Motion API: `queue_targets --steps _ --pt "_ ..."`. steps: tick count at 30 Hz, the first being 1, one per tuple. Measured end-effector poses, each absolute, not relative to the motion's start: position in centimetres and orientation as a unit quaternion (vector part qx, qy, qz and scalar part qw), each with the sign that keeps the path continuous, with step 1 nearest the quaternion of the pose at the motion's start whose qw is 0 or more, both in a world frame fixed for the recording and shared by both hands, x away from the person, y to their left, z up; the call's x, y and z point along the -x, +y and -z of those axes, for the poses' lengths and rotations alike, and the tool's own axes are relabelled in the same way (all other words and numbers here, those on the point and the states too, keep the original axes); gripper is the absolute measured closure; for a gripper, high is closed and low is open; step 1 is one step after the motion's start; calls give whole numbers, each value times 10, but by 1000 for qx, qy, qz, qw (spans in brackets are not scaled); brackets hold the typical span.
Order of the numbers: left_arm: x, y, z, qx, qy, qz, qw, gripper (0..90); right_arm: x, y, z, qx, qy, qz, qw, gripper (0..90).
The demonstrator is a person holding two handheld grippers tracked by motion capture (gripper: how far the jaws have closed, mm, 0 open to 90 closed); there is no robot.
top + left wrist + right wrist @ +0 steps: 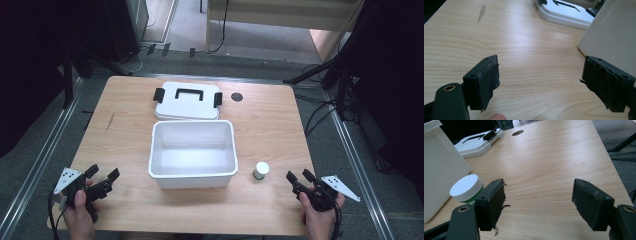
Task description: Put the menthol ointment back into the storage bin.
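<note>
A: We hold both tools released: the left gripper [102, 181] and the right gripper [300, 176] grasp nothing. The small jar [260, 170] stands just right of the open white box [192, 174].

B: We judge a careless reach could tip the jar against the box. Our right gripper view shows its green band; the high view shows the lid [188, 101] behind the box.

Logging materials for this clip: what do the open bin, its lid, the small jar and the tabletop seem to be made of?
Bin: white, smooth, probably moulded plastic, with a faint sheen inside.
Lid: matching white plastic, with black handle and black end latches, likely plastic too.
Jar: matte white cap, probably plastic; a green band shows below it, body material unclear.
Tabletop: light wood grain, glossy; real wood or laminate cannot be told.
</note>
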State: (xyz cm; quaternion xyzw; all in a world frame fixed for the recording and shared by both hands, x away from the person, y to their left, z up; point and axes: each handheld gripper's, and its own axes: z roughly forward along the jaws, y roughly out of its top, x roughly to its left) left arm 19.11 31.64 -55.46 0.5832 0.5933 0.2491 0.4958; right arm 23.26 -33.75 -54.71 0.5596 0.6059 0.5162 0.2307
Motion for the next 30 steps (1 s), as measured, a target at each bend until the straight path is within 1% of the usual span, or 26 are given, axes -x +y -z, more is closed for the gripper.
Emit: queue_targets --steps 4,9,13,17,22,27,30 --pt "-193 316 554 -586 594 -247 494 152 -234 -337 546 -562 609 -510 232 279" --pt "-193 315 554 -586 593 -248 493 152 -238 -338 542 -571 619 -495 213 300" --pt "-193 314 554 -591 590 -252 489 152 -243 -333 530 -562 654 -462 208 301" --pt "-194 313 554 -593 590 -252 487 152 -251 -322 512 -546 697 -412 213 302" --pt "-195 312 554 -593 594 -256 479 152 -261 -310 491 -530 742 -366 184 305" --pt "-197 312 554 -590 606 -259 466 152 -272 -295 478 -517 780 -313 161 305" --pt "-199 311 554 -596 607 -255 460 152 -279 -286 471 -507 801 -284 146 303"
